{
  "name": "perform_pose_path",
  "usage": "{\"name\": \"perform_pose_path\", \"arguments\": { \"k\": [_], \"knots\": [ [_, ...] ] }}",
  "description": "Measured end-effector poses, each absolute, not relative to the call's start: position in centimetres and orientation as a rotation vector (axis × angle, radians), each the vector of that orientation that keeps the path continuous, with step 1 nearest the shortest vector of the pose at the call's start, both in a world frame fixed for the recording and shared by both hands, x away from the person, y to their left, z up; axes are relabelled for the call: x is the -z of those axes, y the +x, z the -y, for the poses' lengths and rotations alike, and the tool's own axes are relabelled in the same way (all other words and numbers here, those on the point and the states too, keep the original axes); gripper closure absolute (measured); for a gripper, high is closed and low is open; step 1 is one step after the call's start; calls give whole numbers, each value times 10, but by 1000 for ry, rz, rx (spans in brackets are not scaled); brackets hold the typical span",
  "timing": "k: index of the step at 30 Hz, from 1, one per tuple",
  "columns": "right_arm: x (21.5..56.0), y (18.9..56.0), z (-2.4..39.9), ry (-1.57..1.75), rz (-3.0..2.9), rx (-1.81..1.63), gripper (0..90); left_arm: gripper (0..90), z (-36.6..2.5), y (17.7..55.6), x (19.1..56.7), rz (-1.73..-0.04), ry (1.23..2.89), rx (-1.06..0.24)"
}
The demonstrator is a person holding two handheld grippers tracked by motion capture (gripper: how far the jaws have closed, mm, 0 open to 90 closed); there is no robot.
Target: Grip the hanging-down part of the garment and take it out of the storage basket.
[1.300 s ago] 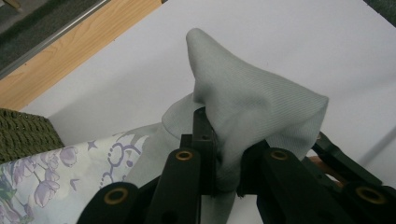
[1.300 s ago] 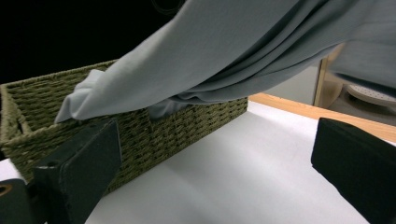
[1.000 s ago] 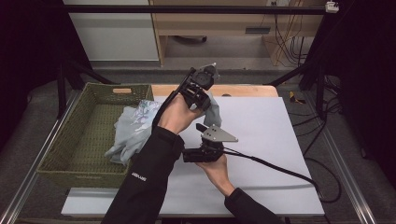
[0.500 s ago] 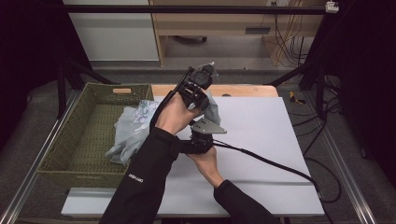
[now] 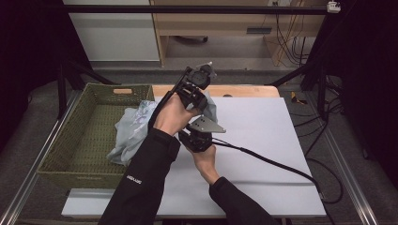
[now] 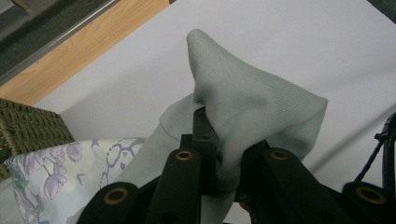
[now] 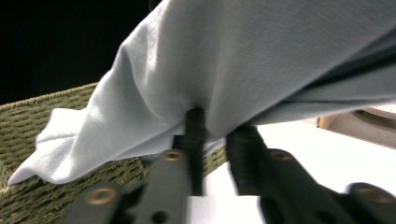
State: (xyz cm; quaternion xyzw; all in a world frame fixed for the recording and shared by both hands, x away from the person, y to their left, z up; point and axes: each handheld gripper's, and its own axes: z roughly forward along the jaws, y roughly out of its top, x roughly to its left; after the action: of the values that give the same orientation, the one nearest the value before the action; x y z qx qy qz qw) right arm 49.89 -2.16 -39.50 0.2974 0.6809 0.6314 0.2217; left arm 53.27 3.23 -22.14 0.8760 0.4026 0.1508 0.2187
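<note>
Here the left claw (image 6: 219, 163) holds the pale grey cloth (image 6: 252, 107) pinched tight above the tabletop (image 5: 263, 126), while the right claw (image 7: 217, 154), its jaws just closed, nips a lower fold beside the green basket (image 5: 70, 140), apparently to spread the fabric.

Left claw (image 5: 201, 80) raised and clamped; right claw (image 5: 190, 127) just below it, jaws just closed.

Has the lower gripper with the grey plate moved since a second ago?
Yes. The right gripper slid left, toward the woven green basket, and its jaws closed on the pale grey cloth.
</note>
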Motion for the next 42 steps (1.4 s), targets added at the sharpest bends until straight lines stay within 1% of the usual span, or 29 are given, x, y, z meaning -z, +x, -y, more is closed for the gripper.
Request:
{"name": "perform_pose_path", "arguments": {
  "k": [1, 7, 14, 25, 34, 40, 41, 42],
  "knots": [
    [395, 498, 22, 814, -1893, -1734, 840, 807, -32, 533, 221, -1113, 2425, -419],
    [393, 492, 29, 803, -1920, -1720, 851, 807, -32, 532, 220, -1110, 2416, -417],
    [397, 479, 48, 759, -1959, -1712, 856, 807, -27, 530, 219, -1101, 2415, -427],
    [387, 457, 76, 718, -1944, -1708, 858, 807, -24, 527, 214, -1095, 2402, -434],
    [383, 445, 109, 693, -1937, -1687, 858, 807, -20, 527, 214, -1084, 2415, -428],
    [376, 433, 150, 697, -1902, -1666, 858, 807, -16, 527, 215, -1079, 2422, -421],
    [376, 433, 150, 697, -1902, -1666, 858, 807, -16, 527, 215, -1079, 2422, -421],
    [373, 429, 162, 695, -1887, -1661, 859, 807, -14, 527, 216, -1071, 2418, -406]
  ]
}}
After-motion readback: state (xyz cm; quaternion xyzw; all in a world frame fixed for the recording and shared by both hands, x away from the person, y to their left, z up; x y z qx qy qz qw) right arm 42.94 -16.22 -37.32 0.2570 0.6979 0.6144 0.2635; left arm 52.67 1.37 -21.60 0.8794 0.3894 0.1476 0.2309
